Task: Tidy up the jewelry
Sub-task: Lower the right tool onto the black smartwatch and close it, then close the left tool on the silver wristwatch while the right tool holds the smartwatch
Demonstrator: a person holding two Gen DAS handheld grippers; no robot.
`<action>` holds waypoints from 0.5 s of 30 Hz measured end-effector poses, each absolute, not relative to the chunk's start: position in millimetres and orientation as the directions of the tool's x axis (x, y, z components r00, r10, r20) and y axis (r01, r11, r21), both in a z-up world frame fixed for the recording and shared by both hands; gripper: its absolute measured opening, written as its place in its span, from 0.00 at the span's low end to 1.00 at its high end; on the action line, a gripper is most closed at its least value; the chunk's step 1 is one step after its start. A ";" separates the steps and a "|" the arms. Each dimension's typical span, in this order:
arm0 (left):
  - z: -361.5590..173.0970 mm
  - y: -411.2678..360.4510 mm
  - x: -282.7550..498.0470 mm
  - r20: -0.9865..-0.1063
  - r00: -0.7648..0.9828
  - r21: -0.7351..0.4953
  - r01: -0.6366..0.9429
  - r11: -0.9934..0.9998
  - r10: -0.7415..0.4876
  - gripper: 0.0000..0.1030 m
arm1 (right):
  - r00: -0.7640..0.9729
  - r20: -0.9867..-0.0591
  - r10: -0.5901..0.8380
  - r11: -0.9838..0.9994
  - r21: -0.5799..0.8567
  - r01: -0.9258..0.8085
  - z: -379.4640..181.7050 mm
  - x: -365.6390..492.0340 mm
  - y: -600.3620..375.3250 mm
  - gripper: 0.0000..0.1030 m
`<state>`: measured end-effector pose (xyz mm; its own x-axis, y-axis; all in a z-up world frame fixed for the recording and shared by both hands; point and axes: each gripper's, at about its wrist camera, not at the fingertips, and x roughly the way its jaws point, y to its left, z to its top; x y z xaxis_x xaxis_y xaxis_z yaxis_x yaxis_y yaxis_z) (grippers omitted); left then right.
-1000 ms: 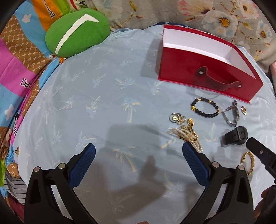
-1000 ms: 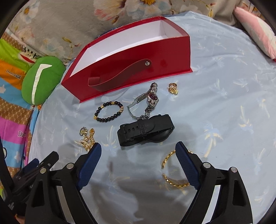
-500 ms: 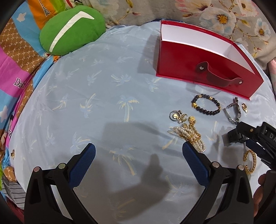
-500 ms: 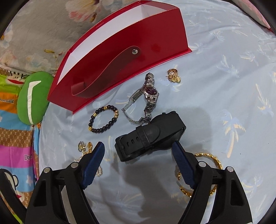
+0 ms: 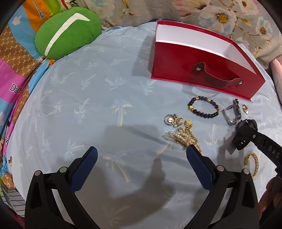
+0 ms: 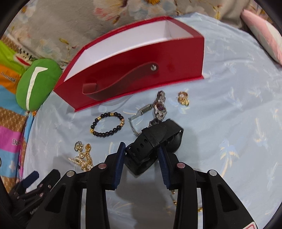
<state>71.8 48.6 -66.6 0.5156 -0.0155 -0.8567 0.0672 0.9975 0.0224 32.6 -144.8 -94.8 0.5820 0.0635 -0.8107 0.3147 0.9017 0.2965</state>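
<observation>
My right gripper [image 6: 141,152] is shut on a black watch [image 6: 155,139] and holds it just above the blue cloth; it also shows in the left wrist view [image 5: 244,134]. My left gripper [image 5: 141,155] is open and empty over bare cloth, left of the jewelry. An open red box [image 6: 141,70] with a white inside stands behind. A black bead bracelet [image 6: 107,124], a silver watch [image 6: 155,109], gold earrings [image 6: 183,98], a pearl and gold cluster [image 5: 183,137], rings [image 5: 171,120] and a gold bangle [image 5: 253,163] lie on the cloth.
A green cushion [image 5: 67,33] sits at the far left beside a colourful patterned blanket [image 5: 12,70]. A floral fabric [image 5: 220,14] runs behind the box. A pink pillow [image 6: 264,37] lies at the far right.
My right gripper moved forward over the black watch, closed on it and raised it off the cloth. My left gripper stayed open, shifting only slightly.
</observation>
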 end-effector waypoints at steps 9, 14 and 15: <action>-53.4 17.5 73.3 -0.836 0.540 -0.002 0.171 0.985 -0.095 0.96 | 0.598 -0.802 0.004 0.932 0.220 0.289 -67.6 11.9 -163.0 0.34; -57.3 8.3 72.4 -0.849 0.515 -0.027 0.192 0.981 -0.124 0.95 | 0.579 -0.815 -0.004 0.932 0.207 0.298 -71.5 -0.8 -171.9 0.34; -55.6 4.8 72.8 -0.845 0.519 -0.027 0.201 0.979 -0.130 0.95 | 0.578 -0.816 -0.005 0.931 0.206 0.300 -72.1 -3.0 -173.6 0.34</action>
<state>72.8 4.8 -55.6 0.5189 -0.1300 -0.8449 0.2009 0.9792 -0.0272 -3.0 -173.6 -72.1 0.5779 -0.0053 -0.8161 0.3000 0.9313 0.2064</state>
